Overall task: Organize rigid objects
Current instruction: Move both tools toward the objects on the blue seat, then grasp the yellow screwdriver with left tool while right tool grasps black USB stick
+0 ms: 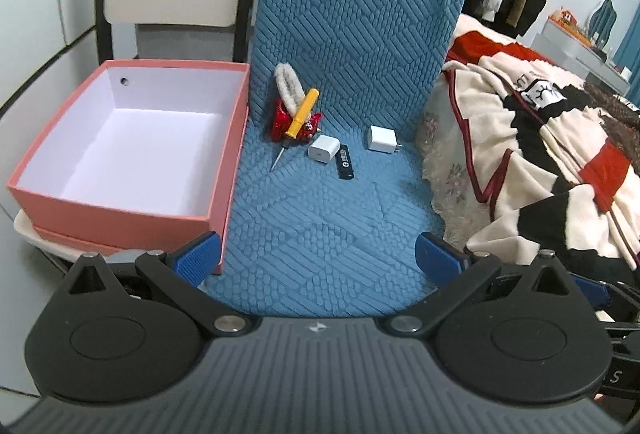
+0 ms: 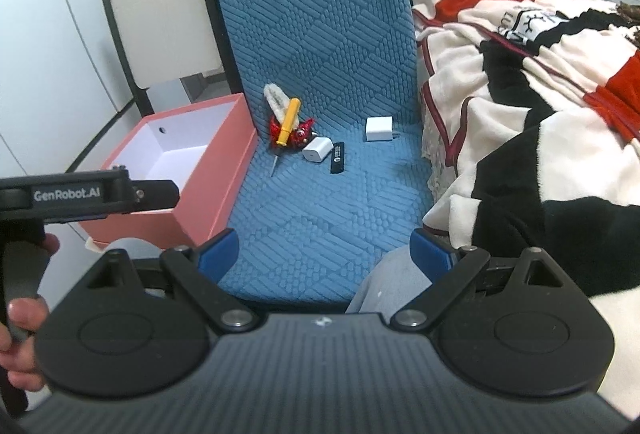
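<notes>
Nearest the cameras, the left gripper (image 1: 316, 254) and right gripper (image 2: 324, 248) both hang with jaws spread wide and nothing in them, above the front of the blue chair seat (image 1: 320, 234). The step looks like the approach, nothing yet picked. At ten o'clock sits the pink box (image 1: 120, 142), holding nothing. Toward twelve o'clock lie a black lighter (image 1: 345, 163), two white chargers (image 1: 323, 151) (image 1: 381, 139) and a yellow screwdriver (image 1: 302, 112). Next, a gripper likely needs to reach forward and close on one.
</notes>
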